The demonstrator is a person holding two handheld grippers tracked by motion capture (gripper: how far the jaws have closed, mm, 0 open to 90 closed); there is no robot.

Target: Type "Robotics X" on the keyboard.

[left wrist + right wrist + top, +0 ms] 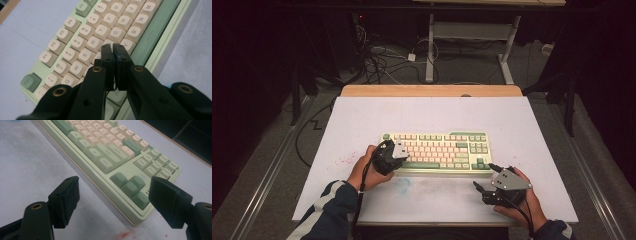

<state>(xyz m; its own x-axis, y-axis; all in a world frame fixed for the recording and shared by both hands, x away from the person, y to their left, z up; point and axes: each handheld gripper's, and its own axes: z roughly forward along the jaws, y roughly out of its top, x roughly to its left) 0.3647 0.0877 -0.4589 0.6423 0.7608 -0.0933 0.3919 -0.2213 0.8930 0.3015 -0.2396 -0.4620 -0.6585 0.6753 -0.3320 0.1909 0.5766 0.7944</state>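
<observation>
Lying under the shut left gripper: the keyboard, letter rows.

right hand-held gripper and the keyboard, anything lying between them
Nothing: in the right gripper view, bare white table top separates the open right hand-held gripper from the keyboard. The high view shows the same gap.
</observation>
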